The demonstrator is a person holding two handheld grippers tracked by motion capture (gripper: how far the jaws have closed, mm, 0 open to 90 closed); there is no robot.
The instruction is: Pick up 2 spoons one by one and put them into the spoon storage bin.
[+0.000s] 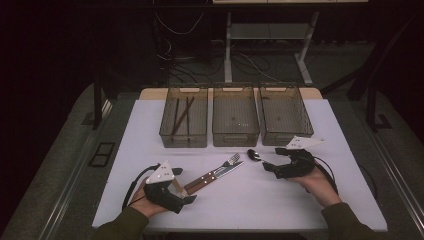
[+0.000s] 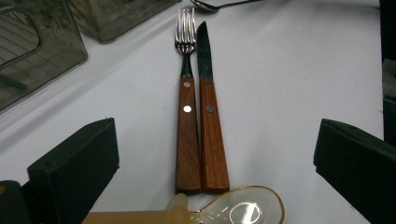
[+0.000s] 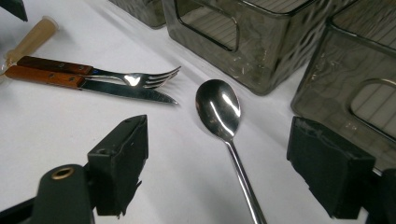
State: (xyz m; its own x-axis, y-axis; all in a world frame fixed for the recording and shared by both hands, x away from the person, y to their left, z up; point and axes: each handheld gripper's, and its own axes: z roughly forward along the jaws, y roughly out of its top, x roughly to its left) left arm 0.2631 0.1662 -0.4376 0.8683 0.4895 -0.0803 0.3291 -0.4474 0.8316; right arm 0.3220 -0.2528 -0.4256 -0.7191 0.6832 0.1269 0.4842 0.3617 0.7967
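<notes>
Your right gripper (image 3: 217, 163) has its jaws spread around the spoon (image 3: 218, 108) on the table (image 1: 280, 200), nothing lifted yet. Fork (image 2: 186, 93) and knife (image 2: 208, 102) also wait between your left gripper's (image 2: 215, 158) spread jaws; only chopsticks (image 1: 181, 116) are binned.

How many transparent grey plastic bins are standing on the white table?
3, in a row along the far edge: the left transparent grey plastic bin holds dark chopsticks, the middle bin and the right bin look empty.

One overhead cam, two riding my grippers
High view looks down the whole surface (image 1: 240, 195); both gripper cams sit low and close, sharing the fork (image 2: 187, 84) and knife (image 2: 208, 93).
</notes>
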